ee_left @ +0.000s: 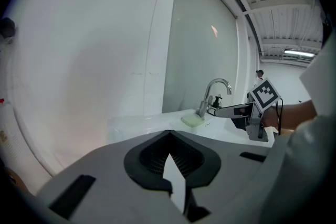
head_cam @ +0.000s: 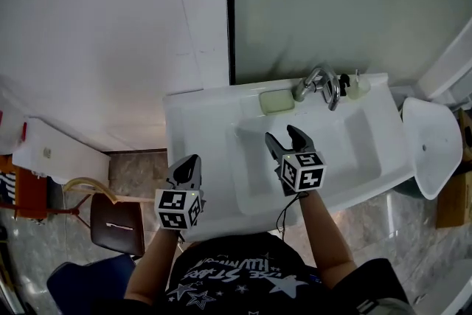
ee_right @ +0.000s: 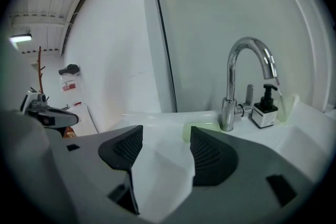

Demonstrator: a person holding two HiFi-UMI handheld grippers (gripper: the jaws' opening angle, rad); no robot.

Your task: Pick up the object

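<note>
A pale green bar of soap (head_cam: 276,101) lies on the back ledge of the white sink (head_cam: 199,122), left of the tap; it also shows in the left gripper view (ee_left: 192,120). My right gripper (head_cam: 284,136) hangs open over the basin, short of the soap, with nothing between its jaws. In the right gripper view (ee_right: 165,136) the soap (ee_right: 187,132) sits ahead, partly hidden by the right jaw. My left gripper (head_cam: 184,170) is shut and empty above the sink's front left corner, as its own view (ee_left: 169,136) confirms. The right gripper (ee_left: 236,110) is seen from its side there.
A chrome tap (head_cam: 318,82) stands at the back of the basin with a black-topped soap dispenser (ee_right: 265,107) right of it. A white curved fixture (head_cam: 431,144) sits to the sink's right. A brown chair (head_cam: 116,225) stands on the floor at the left. A wall and glass panel rise behind.
</note>
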